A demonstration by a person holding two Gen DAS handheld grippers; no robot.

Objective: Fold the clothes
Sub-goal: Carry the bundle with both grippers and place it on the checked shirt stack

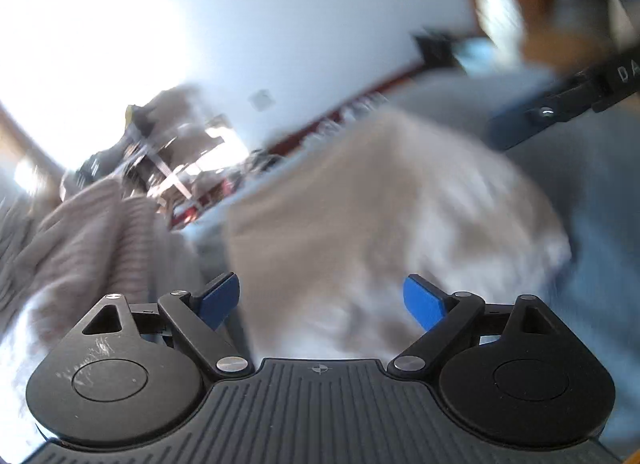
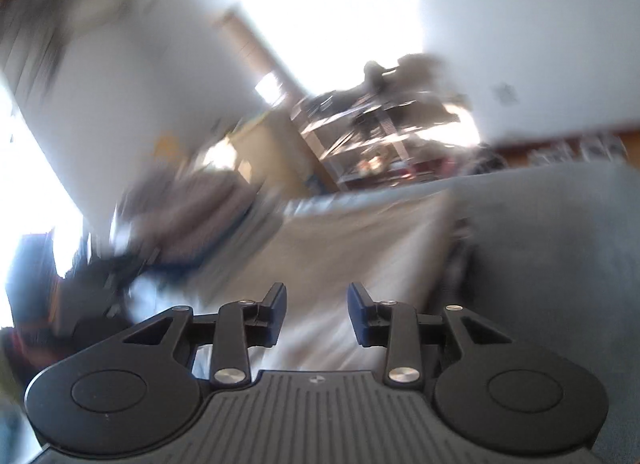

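The beige garment (image 1: 340, 200) lies spread on a grey-blue surface (image 1: 592, 192), probably a bed or sofa, directly ahead of both grippers and blurred in both views. It looks like a thin, soft cloth, folded or laid flat with one fairly straight edge showing in the left wrist view. It is likely light and limp, so it should sag and crease wherever it is lifted, and it offers nothing stiff to grab. The best hold is probably at a corner or along an outer edge, pinching the layers together. The left gripper (image 1: 320, 300) has its blue fingers spread wide with nothing between them — the cloth lies beyond the tips. The right gripper (image 2: 316, 312) stands partly open, also empty. A second, ribbed pinkish knit (image 1: 88, 236) lies heaped to the left of the garment.
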